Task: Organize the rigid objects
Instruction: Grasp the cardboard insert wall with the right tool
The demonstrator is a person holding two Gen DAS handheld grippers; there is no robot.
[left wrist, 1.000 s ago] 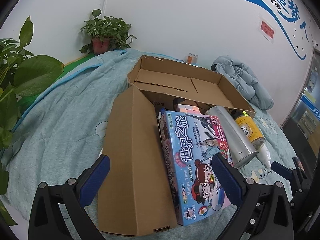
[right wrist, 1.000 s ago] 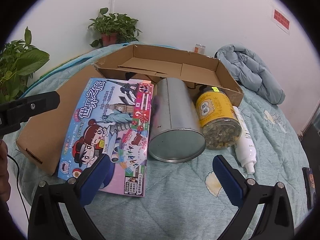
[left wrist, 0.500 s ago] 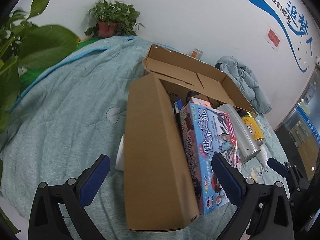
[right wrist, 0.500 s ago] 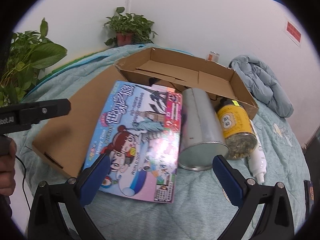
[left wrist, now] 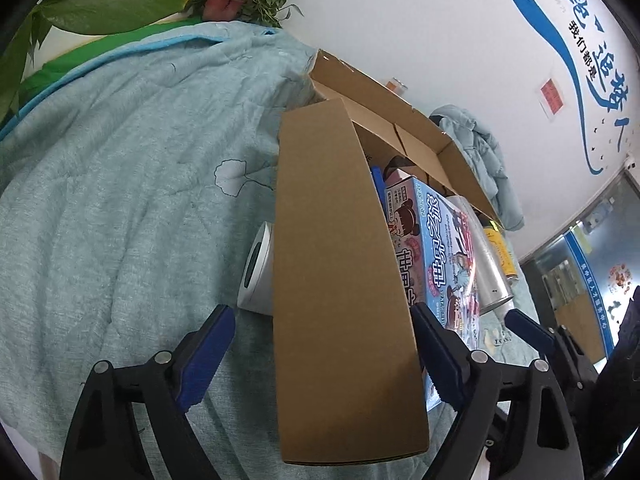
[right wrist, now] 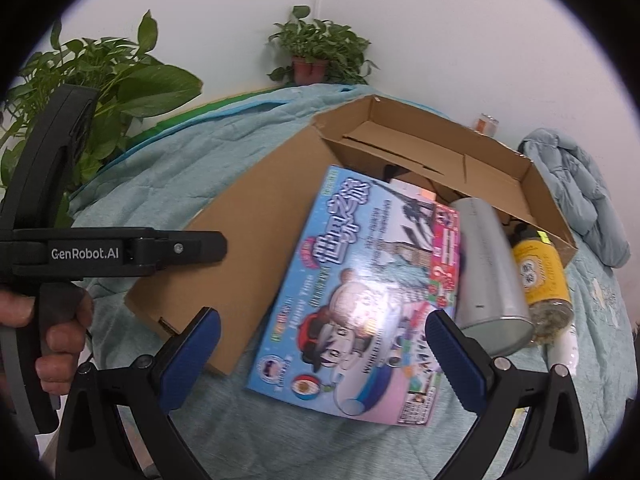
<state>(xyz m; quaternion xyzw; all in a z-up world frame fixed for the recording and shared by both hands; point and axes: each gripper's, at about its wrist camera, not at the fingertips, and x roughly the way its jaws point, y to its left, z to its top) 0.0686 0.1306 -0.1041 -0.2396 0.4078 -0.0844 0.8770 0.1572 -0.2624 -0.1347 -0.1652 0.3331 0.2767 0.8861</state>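
The left gripper (left wrist: 320, 356) stands wide open, its blue-padded fingers (left wrist: 204, 354) spread on either side of the long cardboard flap (left wrist: 340, 292); neither pad can be seen pressing the card, and it holds nothing. The right gripper (right wrist: 320, 358) is likewise spread wide and empty, its pads flanking the near end of the colourful game box (right wrist: 360, 300) without clear contact.

In the left wrist view the flap hides most of what sits behind it. A white cylindrical object (left wrist: 258, 270) pokes out from its left edge, only partly seen. The game box shows as a narrow strip to the flap's right. In the right wrist view the left gripper's black body and the hand (right wrist: 48, 332) on its handle enter from the left edge, cut off by the frame.

The game box lies flat on the teal quilt (right wrist: 152, 176), its far end resting at the mouth of the open cardboard box (right wrist: 448, 156), directly ahead of the right gripper. Just to its right lies a silver metal canister (right wrist: 486, 268) on its side, then a yellow-labelled jar (right wrist: 540, 280), then a white bottle (right wrist: 564, 350), mostly hidden. Items inside the cardboard box are too obscured to identify. Beyond lie a crumpled pale blue jacket (right wrist: 576, 184) and potted plants (right wrist: 316, 56) against the white wall.
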